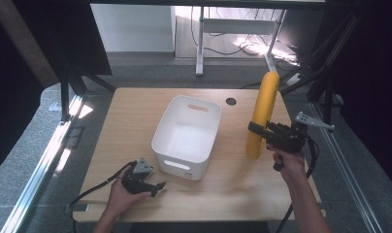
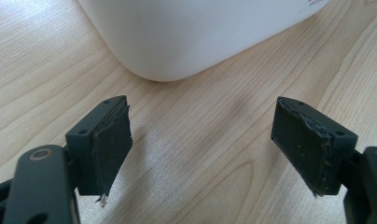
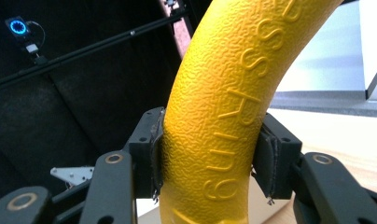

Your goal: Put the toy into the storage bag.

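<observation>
Two tools work here: the right tool (image 1: 256, 129) clamps a yellow foam roller (image 1: 262, 114) upright above the table (image 1: 233, 184), right of the white bin (image 1: 187, 133); the left tool (image 1: 157, 187) rests wide apart.

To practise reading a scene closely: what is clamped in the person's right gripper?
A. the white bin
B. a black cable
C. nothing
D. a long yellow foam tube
D: in the right gripper view both pads of the right gripper press on the sides of the yellow foam tube, held upright beside the white bin.
</observation>
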Demonstrator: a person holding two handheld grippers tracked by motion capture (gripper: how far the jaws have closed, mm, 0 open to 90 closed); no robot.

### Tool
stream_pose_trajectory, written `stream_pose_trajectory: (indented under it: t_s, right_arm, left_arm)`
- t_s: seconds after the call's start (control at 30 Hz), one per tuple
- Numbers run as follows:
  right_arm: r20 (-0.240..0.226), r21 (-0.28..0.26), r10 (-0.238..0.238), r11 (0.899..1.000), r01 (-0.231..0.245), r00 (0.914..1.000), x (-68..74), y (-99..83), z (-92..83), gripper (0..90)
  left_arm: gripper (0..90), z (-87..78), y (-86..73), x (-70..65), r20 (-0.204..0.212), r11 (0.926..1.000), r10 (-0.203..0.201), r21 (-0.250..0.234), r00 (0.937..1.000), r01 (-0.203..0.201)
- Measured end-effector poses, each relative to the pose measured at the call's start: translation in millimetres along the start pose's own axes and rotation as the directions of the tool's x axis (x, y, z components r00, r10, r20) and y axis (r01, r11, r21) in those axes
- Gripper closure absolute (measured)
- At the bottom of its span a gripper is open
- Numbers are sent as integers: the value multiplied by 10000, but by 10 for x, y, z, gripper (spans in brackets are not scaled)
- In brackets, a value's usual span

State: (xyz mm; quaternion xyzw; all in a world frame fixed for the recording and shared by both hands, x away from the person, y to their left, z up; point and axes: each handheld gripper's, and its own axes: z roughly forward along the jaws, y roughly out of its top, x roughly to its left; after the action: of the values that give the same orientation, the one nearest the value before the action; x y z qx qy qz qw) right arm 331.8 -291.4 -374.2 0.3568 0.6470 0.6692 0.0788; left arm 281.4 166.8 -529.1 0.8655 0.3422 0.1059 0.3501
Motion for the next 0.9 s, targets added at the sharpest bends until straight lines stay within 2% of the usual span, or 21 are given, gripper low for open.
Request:
stream_pose_trajectory:
  t_s: [0.37, 0.9]
  right_arm:
    - [-72, -494, -259, 9985, 256, 9996, 96, 61, 58, 499]
    - [-161, -1057, -210, 9942, 192, 9997, 170, 104, 165, 498]
  left_arm:
    - [200, -1, 0, 3, 10, 10000, 42, 60, 10000, -42]
    - [199, 11, -3, 4, 57, 9999, 60, 107, 10000, -61]
